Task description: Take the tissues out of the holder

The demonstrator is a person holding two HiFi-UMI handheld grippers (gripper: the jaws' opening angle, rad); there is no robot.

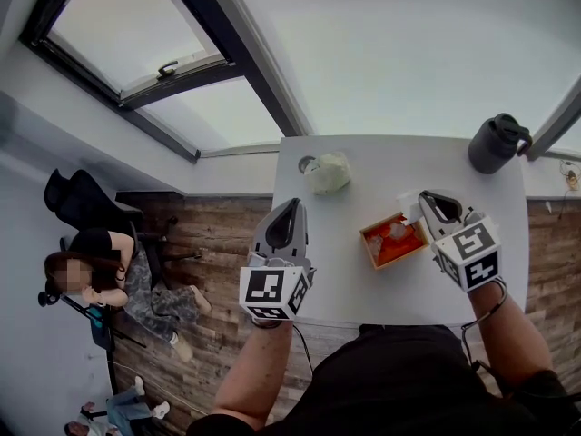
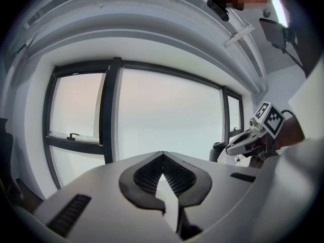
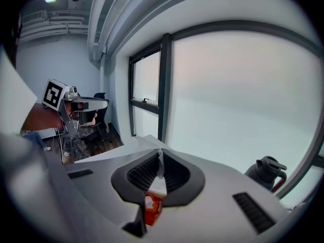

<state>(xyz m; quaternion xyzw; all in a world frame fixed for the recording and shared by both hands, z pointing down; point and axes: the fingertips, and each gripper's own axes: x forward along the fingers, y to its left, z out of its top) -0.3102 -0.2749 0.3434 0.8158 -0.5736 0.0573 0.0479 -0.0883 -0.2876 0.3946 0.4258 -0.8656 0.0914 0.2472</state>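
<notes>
An orange tissue holder (image 1: pixel 396 242) sits on the white table (image 1: pixel 408 166) with white tissue still inside it. My right gripper (image 1: pixel 422 200) hangs just above the holder's far right corner, shut on a white tissue (image 1: pixel 408 203) that it has lifted. In the right gripper view a thin white strip of tissue (image 3: pixel 160 162) is pinched between the closed tips, with the holder (image 3: pixel 152 209) below them. My left gripper (image 1: pixel 292 205) hovers at the table's left edge, shut and holding nothing. A crumpled pile of tissues (image 1: pixel 329 173) lies just beyond it.
A black jug (image 1: pixel 497 142) stands at the table's far right corner, and a small round object (image 1: pixel 306 163) lies beside the tissue pile. Left of the table, on the wooden floor, a person (image 1: pixel 113 275) sits near a black chair (image 1: pixel 80 198). Windows run behind the table.
</notes>
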